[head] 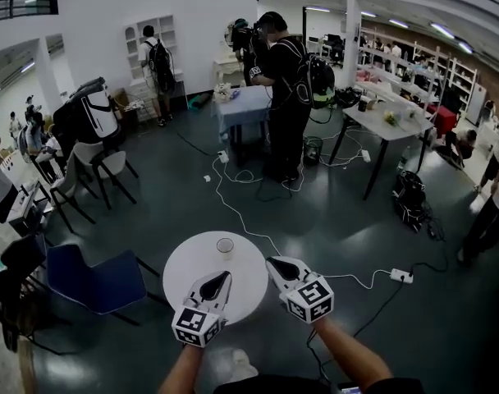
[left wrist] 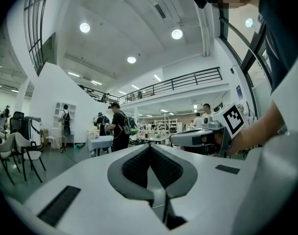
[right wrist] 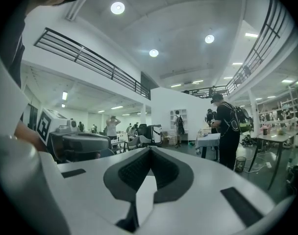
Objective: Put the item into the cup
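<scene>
A clear cup [head: 225,246] stands upright on the far part of a small round white table [head: 192,265]. I see no loose item on the table or in either gripper. My left gripper [head: 226,276] hovers over the table's near side, short of the cup, with its jaws shut and nothing between them. My right gripper [head: 271,262] is at the table's right edge, also shut and empty, pointing toward the cup. Both gripper views look level across the room over shut jaws, with the left gripper [left wrist: 150,147] and right gripper [right wrist: 149,150] tips pressed together. The cup is hidden in both.
A blue chair [head: 98,281] stands just left of the table. A white cable [head: 241,212] runs across the dark floor to a power strip [head: 401,276] at the right. A person in black [head: 286,97] stands farther off by a small table, with more chairs [head: 102,167] at the left.
</scene>
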### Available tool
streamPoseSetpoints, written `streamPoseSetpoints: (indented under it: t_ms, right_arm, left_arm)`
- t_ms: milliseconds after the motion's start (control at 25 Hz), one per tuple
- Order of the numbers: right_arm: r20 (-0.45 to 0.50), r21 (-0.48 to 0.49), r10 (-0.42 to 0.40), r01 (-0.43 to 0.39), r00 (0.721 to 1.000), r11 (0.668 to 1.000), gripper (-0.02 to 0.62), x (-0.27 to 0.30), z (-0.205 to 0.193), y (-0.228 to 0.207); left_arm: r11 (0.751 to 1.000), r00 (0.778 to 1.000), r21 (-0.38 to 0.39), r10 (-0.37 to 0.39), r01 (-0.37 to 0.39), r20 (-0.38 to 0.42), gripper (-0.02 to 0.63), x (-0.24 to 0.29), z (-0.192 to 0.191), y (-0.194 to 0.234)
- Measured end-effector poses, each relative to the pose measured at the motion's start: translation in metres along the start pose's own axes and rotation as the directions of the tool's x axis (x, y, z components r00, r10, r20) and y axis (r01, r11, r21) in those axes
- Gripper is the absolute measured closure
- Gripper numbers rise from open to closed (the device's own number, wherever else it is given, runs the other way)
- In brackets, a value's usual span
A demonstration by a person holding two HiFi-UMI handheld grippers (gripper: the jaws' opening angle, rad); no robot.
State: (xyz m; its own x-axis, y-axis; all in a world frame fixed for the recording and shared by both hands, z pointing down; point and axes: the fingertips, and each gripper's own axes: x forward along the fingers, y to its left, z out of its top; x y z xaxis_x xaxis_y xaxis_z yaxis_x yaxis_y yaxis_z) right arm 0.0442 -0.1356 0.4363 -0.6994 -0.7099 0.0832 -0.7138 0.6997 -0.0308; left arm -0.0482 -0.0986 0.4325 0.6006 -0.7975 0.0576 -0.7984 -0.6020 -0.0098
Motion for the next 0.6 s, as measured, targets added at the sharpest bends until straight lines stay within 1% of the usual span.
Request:
streamPoseSetpoints:
  t_ms: [200,360,600]
  right_arm:
    - [0.006,0.001,0.009,-0.009,1.000,1.000,0.578,-0.038,0.001,0.012]
    - [0.011,-0.002,0.016,-0.016,1.000,1.000,0.578,-0.065,-0.002,0.019]
    - [0.026,0.003,0.003,-0.003,1.000,1.000,0.578,-0.103,0.000,0.021]
  left_arm:
    - [1.000,1.000,0.000,-0.001,0.001,-0.014,0.591,-0.017,-0.002,-0.040]
    - [1.000,1.000,-0.015,0.013,-0.013,-0.003,0.589,-0.029,-0.001,-0.065]
    - [1.000,1.000,-0.017,0.008,-0.007,0.009,0.591,-0.044,0.002,-0.099]
